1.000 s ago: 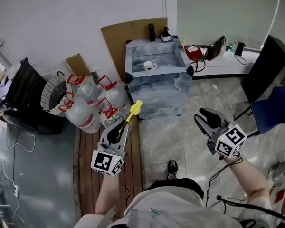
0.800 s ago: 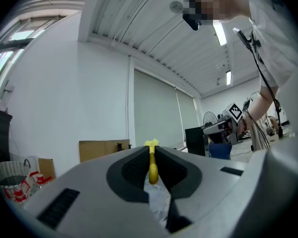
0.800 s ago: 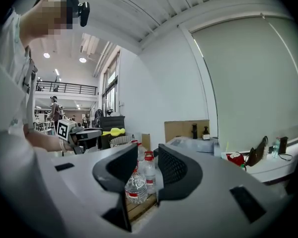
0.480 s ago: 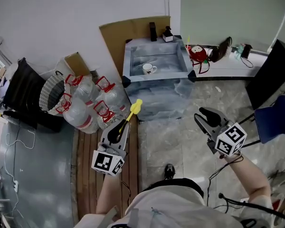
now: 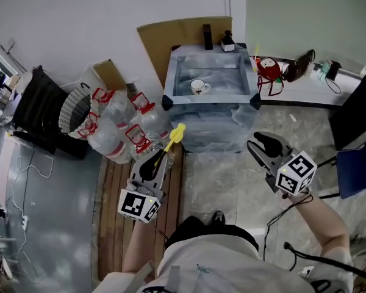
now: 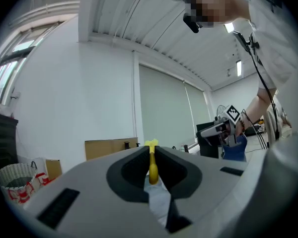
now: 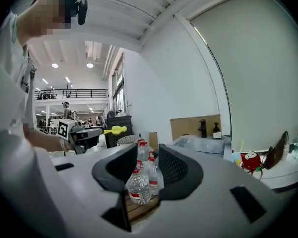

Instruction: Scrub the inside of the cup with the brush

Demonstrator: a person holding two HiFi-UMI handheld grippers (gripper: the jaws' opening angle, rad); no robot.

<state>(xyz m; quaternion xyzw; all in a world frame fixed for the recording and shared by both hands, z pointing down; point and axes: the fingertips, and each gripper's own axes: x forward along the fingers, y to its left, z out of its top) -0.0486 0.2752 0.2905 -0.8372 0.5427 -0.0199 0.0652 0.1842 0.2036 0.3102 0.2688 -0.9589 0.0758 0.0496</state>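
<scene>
Far left: bottles (image 5: 123,129) on the floor, not part of the job.

Left tongs (image 5: 160,157): pressed onto the brush (image 5: 173,138), pinching its yellow stem, with the head sticking out forward past the tips. The left gripper view confirms it: the stem is clamped between both pads. Judgement: the brush is light and stiff. The grip looks secure, but that long overhang may twist under scrubbing load, so keep your pressure along the stem.

Centre: the cup (image 5: 199,86) sits upright in the basin (image 5: 210,98), left of its middle, well apart from both your tongs. Judgement: small, white, likely ceramic, so rigid, fragile and slippery if wet. It is light enough to skate when brushed. Take it by the handle, or pinch the wall over the rim on the side away from the brush.

Right tongs (image 5: 263,148): spread partway, nothing between them. In the right gripper view only the distant bottles show through the gap. That is your free hand for steadying the cup.
</scene>
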